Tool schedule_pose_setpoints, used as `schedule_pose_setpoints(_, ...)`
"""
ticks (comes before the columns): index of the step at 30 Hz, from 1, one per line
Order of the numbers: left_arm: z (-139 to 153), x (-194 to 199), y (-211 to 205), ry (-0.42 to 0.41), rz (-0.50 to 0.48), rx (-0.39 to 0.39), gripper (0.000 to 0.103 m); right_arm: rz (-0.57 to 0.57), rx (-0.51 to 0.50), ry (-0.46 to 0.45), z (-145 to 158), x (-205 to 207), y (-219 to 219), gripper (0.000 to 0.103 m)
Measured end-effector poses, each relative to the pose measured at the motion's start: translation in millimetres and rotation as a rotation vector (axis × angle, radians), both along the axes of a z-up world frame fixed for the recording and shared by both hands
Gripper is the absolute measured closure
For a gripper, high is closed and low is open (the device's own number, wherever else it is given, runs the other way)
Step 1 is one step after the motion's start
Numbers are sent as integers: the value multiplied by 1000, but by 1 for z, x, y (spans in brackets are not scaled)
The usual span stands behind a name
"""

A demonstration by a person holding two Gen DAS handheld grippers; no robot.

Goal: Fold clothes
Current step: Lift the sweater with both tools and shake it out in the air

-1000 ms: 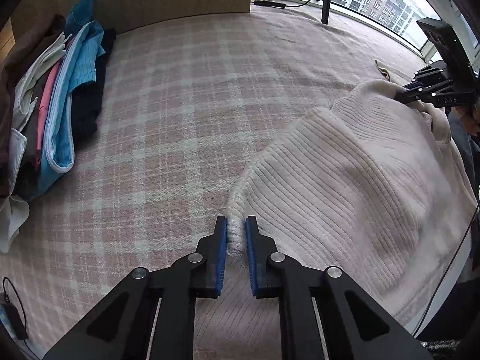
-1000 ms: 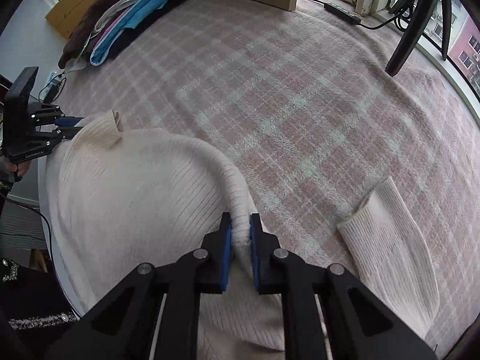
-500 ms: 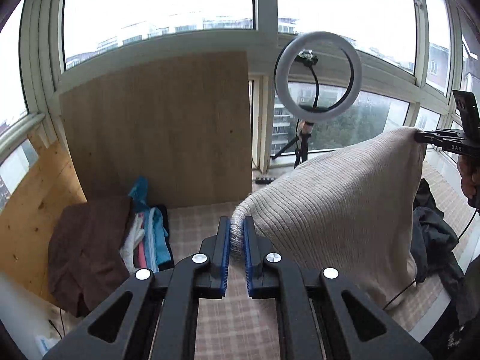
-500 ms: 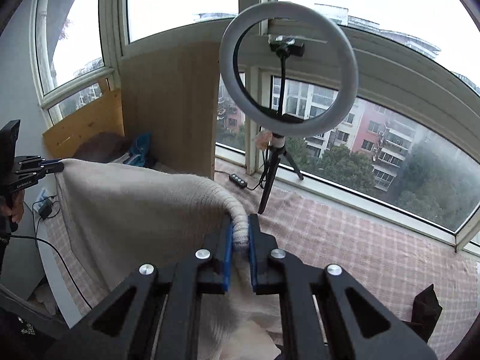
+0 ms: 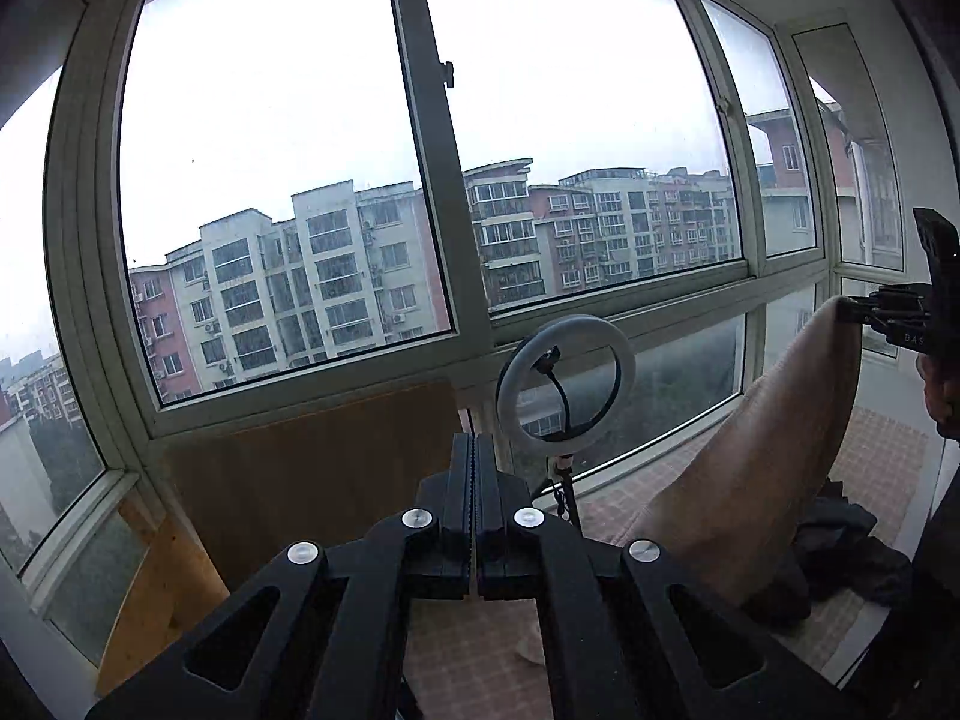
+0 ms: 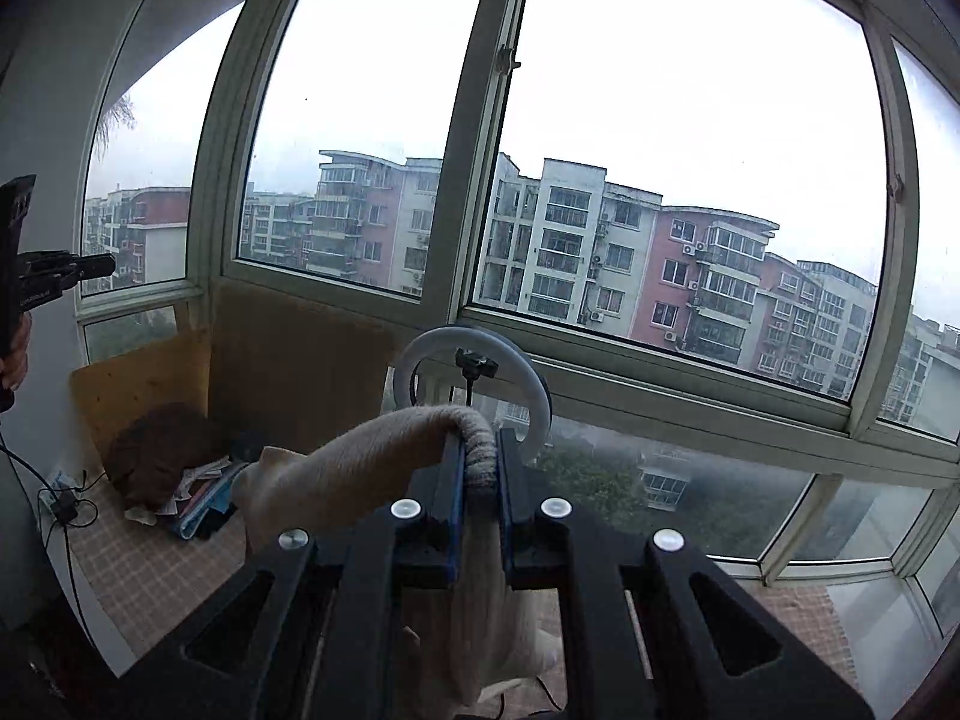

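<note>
Fingers of the left gripper (image 5: 474,456) are seen pressed flat together with nothing between them, and the tool is aimed a little downward toward the window. Two grippers are counted in all. The right gripper (image 6: 478,456) is clamped on the ribbed edge of one cream sweater (image 6: 372,468), which is gripped between its blue pads and draped over to the left and down below the tool. In the left wrist view the same sweater (image 5: 774,450) is seen hanging from the right gripper (image 5: 855,309) at the far right, held high above the surface, with a hand (image 5: 942,390) visible just below that tool. In the right wrist view the left gripper (image 6: 105,267) is seen at the far left edge, raised and level, well apart from the sweater, with a hand (image 6: 15,354) beneath it.

One ring light (image 5: 567,378) on a stand is placed beyond the fingers, near the window. One checked blanket (image 6: 150,576) is spread below. One pile of clothes (image 6: 186,480) is laid on its far left corner, against wooden boards (image 5: 312,468). One dark garment (image 5: 840,546) is heaped on the right, near the hanging sweater. Apartment blocks (image 6: 630,264) are seen through the glass.
</note>
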State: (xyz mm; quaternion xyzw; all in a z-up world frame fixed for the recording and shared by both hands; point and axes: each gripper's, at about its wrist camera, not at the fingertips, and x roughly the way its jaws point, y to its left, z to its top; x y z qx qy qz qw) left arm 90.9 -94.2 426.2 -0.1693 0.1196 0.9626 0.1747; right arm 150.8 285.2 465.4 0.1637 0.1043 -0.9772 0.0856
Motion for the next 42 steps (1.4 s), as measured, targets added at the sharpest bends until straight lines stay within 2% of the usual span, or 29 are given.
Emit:
schedule_pose_setpoints(3,-83,-22,30,-166,-113,-37,103,-63,10,-133,-55,-15,5,94)
schedule_pose_setpoints(7,-193,-44,86,-369,-256,-94,101,-204,-9,-303,-139,-22,52,94)
schedule_pose_setpoints(9,-239,-49,123,-464,-314,-132,94,-264,-30,-366,-171,-17,79,94)
schedule_pose_setpoints(11,-272,-51,165,-545,-369,-157,78,-317,-47,-422,-199,-11,106,94)
schedule_pose_setpoints(15,-318,-65,215,-649,-420,-168,72,-384,-52,-509,-234,4,151,94)
schedule_pose_setpoints(17,-337,-79,238,-693,-432,-159,57,-404,-70,-538,-246,8,171,94)
schedule_pose_setpoints(19,-356,-98,255,-748,-435,-151,51,-415,-94,-559,-258,10,186,94)
schedule_pose_setpoints(25,-405,-133,280,-888,-409,-134,51,-391,-106,-597,-281,-5,204,94)
schedule_pose_setpoints(26,-409,-135,280,-913,-410,-114,56,-386,-99,-605,-284,-9,205,94)
schedule_pose_setpoints(27,-410,-136,280,-919,-403,-102,66,-382,-95,-613,-286,-11,206,94)
schedule_pose_setpoints(28,-410,-135,279,-922,-395,-91,98,-378,-94,-620,-288,-13,206,94)
schedule_pose_setpoints(30,-401,-130,274,-869,-370,-87,96,-367,-99,-635,-293,-17,208,94)
schedule_pose_setpoints(32,-379,-122,262,-813,-358,-59,96,-367,-113,-636,-292,-18,211,94)
schedule_pose_setpoints(36,-300,-111,220,-662,-305,6,97,-353,-159,-601,-275,-21,211,94)
schedule_pose_setpoints(39,-208,-105,179,-484,-248,36,97,-323,-148,-492,-226,-25,194,94)
schedule_pose_setpoints(42,-113,-82,138,-294,-185,49,97,-266,-116,-334,-151,-22,165,94)
